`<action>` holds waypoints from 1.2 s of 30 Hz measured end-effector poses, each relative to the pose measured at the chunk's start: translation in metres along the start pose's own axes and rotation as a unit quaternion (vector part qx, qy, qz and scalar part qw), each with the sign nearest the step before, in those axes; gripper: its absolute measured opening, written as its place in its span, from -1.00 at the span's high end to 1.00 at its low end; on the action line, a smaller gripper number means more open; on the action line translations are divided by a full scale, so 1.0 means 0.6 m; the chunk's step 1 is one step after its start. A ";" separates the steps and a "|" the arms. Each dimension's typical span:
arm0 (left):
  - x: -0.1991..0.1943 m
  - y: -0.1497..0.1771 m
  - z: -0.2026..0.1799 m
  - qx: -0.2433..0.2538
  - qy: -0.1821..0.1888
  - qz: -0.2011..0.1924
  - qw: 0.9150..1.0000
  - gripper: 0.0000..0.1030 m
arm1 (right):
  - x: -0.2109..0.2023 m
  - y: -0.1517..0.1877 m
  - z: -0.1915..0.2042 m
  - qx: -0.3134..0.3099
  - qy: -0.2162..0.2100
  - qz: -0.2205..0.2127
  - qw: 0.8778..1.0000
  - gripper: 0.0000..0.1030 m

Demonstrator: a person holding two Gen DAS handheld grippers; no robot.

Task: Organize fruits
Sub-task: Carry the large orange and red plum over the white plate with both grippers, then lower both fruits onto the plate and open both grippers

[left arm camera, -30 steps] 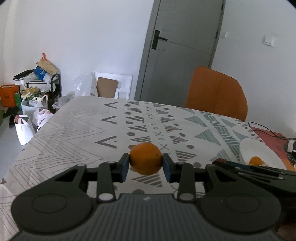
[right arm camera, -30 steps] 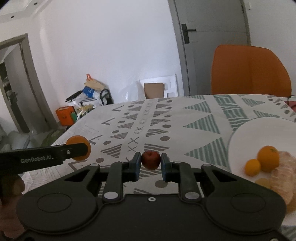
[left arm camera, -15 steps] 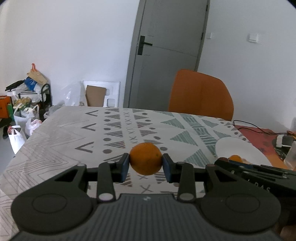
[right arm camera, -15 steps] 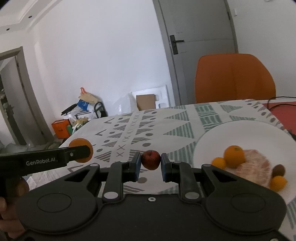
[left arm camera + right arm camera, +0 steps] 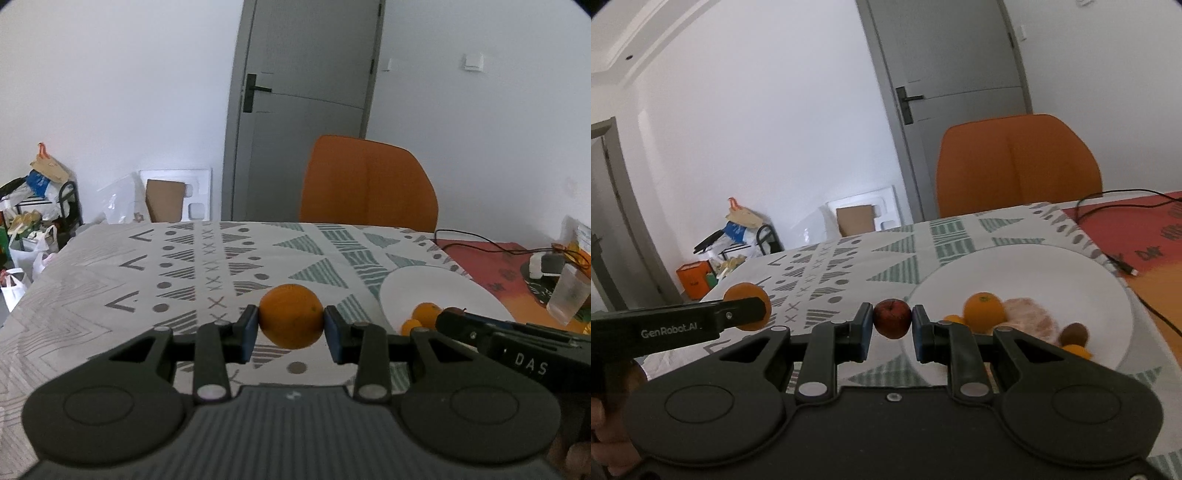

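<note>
My left gripper (image 5: 291, 334) is shut on an orange (image 5: 291, 320) and holds it above the patterned tablecloth, left of the white plate (image 5: 436, 288). My right gripper (image 5: 892, 330) is shut on a small red apple (image 5: 892, 318) at the plate's left rim (image 5: 1071, 266). On the plate lie an orange (image 5: 984, 308), small orange fruits (image 5: 1075, 350), a peeled fruit (image 5: 1028, 319) and a brown kiwi (image 5: 1075, 332). The left gripper with its orange (image 5: 748, 301) shows at the left of the right wrist view.
An orange chair (image 5: 369, 184) stands at the table's far side. A red mat with a black cable (image 5: 1126, 236) lies right of the plate. A clear plastic cup (image 5: 569, 295) stands at the far right. Bags and clutter (image 5: 33, 221) sit on the floor to the left.
Both grippers have moved right toward the plate with their fruit held. The plate now sits nearer the middle of both views.
</note>
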State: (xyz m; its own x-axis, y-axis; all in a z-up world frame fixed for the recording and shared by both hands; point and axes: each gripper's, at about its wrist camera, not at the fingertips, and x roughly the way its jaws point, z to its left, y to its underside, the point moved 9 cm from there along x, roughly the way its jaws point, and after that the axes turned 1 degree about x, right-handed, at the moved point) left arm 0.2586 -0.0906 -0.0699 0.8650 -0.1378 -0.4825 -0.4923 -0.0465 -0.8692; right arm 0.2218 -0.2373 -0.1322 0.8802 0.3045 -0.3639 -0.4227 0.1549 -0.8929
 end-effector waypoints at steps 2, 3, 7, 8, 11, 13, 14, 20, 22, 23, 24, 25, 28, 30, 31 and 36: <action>0.002 -0.002 -0.011 0.005 0.004 0.000 1.000 0.28 | -0.006 -0.001 -0.010 0.005 0.005 -0.003 1.000 0.59; 0.004 -0.002 -0.017 0.008 0.006 0.000 1.000 0.28 | -0.010 0.000 -0.019 0.007 0.008 -0.004 1.000 0.59; 0.011 -0.002 -0.039 0.016 0.015 0.002 1.000 0.28 | -0.020 0.000 -0.044 0.018 0.021 -0.008 1.000 0.59; 0.014 -0.002 -0.045 0.018 0.016 0.002 1.000 0.28 | -0.022 0.000 -0.051 0.021 0.024 -0.009 0.999 0.59; 0.023 -0.002 -0.062 0.023 0.021 0.004 0.999 0.28 | -0.026 0.000 -0.069 0.026 0.033 -0.010 0.999 0.59; 0.028 -0.003 -0.072 0.026 0.025 0.005 0.999 0.28 | -0.029 -0.002 -0.082 0.030 0.038 -0.012 0.999 0.59; 0.031 -0.004 -0.078 0.028 0.027 0.006 0.999 0.28 | -0.031 -0.003 -0.089 0.032 0.041 -0.014 0.999 0.59; 0.053 -0.005 -0.114 0.041 0.040 0.010 0.998 0.28 | -0.040 -0.007 -0.135 0.046 0.061 -0.021 0.997 0.59; 0.061 -0.004 -0.124 0.045 0.044 0.013 0.998 0.28 | -0.041 -0.008 -0.150 0.051 0.066 -0.022 0.996 0.59; 0.065 -0.003 -0.129 0.047 0.046 0.015 0.998 0.28 | -0.040 -0.008 -0.156 0.054 0.069 -0.021 0.996 0.59; 0.069 -0.002 -0.134 0.049 0.048 0.017 0.997 0.28 | -0.039 -0.007 -0.162 0.056 0.071 -0.021 0.996 0.59; 0.074 -0.001 -0.139 0.052 0.050 0.019 0.997 0.28 | -0.038 -0.006 -0.168 0.059 0.074 -0.021 0.995 0.59; 0.087 0.002 -0.151 0.055 0.054 0.025 0.997 0.28 | -0.033 -0.003 -0.183 0.064 0.079 -0.018 0.995 0.59; 0.096 0.003 -0.161 0.058 0.057 0.028 0.996 0.28 | -0.030 -0.002 -0.192 0.066 0.081 -0.016 0.994 0.59; 0.101 0.003 -0.166 0.060 0.059 0.030 0.996 0.28 | -0.029 -0.002 -0.195 0.066 0.083 -0.016 0.994 0.59; 0.120 0.003 -0.190 0.067 0.072 0.035 0.995 0.28 | -0.023 -0.005 -0.205 0.064 0.088 -0.014 0.994 0.59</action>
State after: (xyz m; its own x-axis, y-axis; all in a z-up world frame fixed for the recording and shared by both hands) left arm 0.3091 -0.2132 -0.0937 0.8012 -0.2760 -0.5309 -0.5259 0.0983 -0.8449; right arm 0.2374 -0.3577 -0.1574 0.9115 0.1307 -0.3900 -0.4113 0.2828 -0.8665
